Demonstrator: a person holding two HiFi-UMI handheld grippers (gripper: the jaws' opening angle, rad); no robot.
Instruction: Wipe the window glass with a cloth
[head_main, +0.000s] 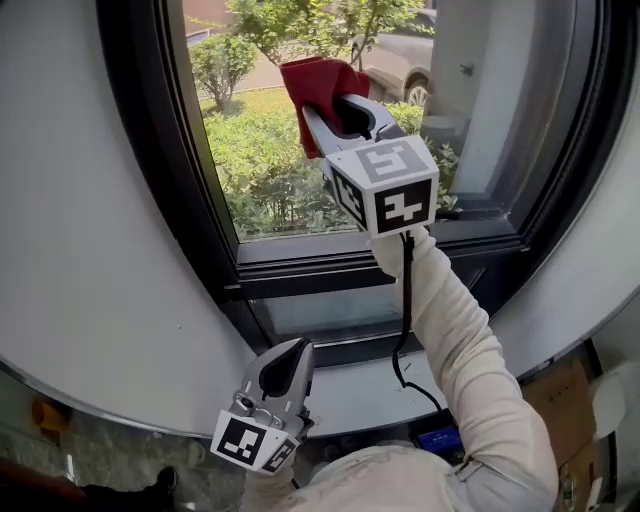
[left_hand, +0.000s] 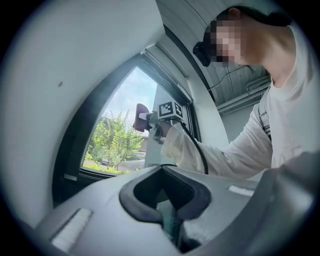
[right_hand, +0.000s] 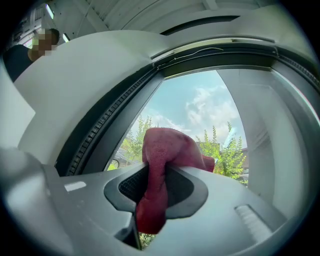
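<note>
A red cloth (head_main: 318, 82) is pressed flat against the window glass (head_main: 260, 150), high on the pane. My right gripper (head_main: 330, 108) is shut on the red cloth, which bunches out past the jaws in the right gripper view (right_hand: 162, 155). In the left gripper view the cloth (left_hand: 140, 116) shows small against the bright pane. My left gripper (head_main: 290, 362) hangs low by the sill, away from the glass, shut with nothing in it; its jaws meet (left_hand: 167, 220).
A dark window frame (head_main: 150, 150) runs round the glass, with a crossbar (head_main: 330, 270) under the pane. A grey sill (head_main: 370, 395) lies below. Bushes and a parked car (head_main: 400, 60) show outside. A cardboard box (head_main: 560, 410) sits at lower right.
</note>
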